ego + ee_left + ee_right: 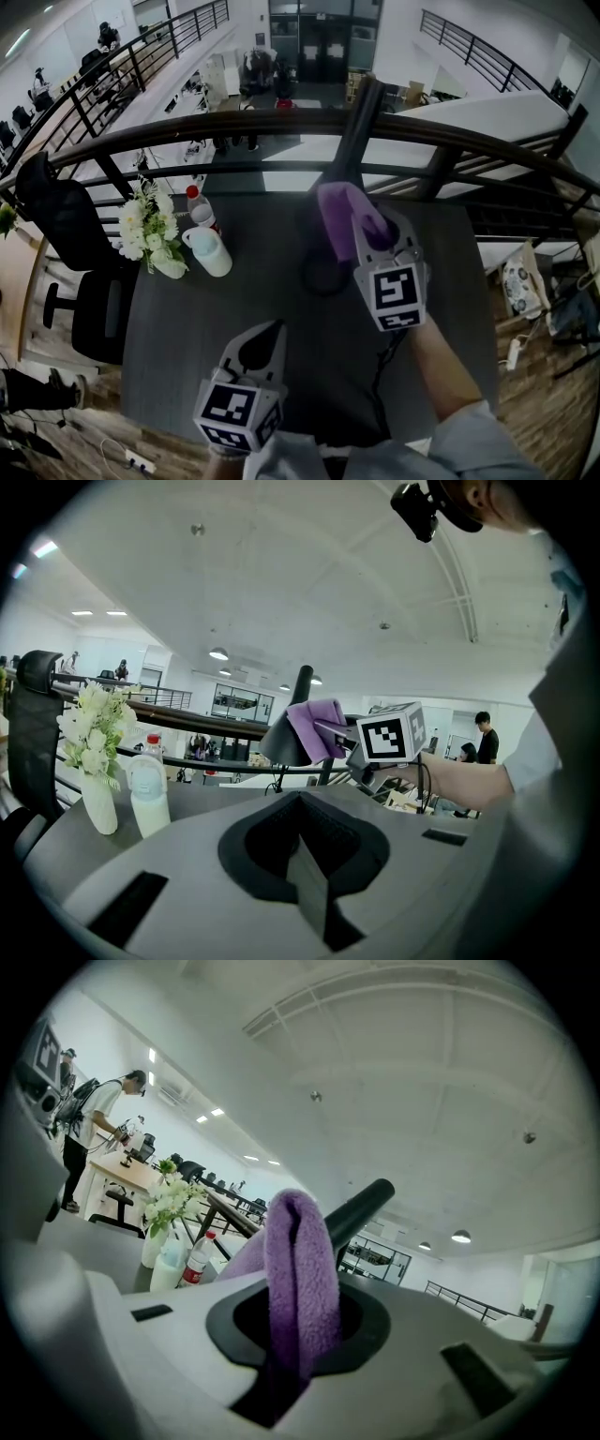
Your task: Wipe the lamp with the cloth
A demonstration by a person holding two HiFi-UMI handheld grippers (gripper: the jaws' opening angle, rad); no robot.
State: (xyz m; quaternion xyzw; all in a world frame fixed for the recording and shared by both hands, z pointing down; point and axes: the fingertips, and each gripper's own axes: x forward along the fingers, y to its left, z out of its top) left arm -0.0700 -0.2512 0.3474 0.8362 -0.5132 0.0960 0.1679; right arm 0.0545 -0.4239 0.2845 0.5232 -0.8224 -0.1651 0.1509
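— Over the middle of the dark table we see the black desk lamp, its arm slanting up toward the railing.

— And where is our purple cloth?

— Up against the lamp's shade; from the left gripper view it looks to be touching it. We hold it in the right gripper, whose claw is clamped on a fold, with the rest of the fabric bulging up past the tips.

— What about our left gripper?

— It hangs low over the table's near edge, well apart from the lamp, with its jaws together and nothing between them.

— What else do we have on the table?

— At the far left corner, white flowers in a white vase, a white bottle just beside them and a red-capped bottle behind it. A black office chair stands off the table's left side.
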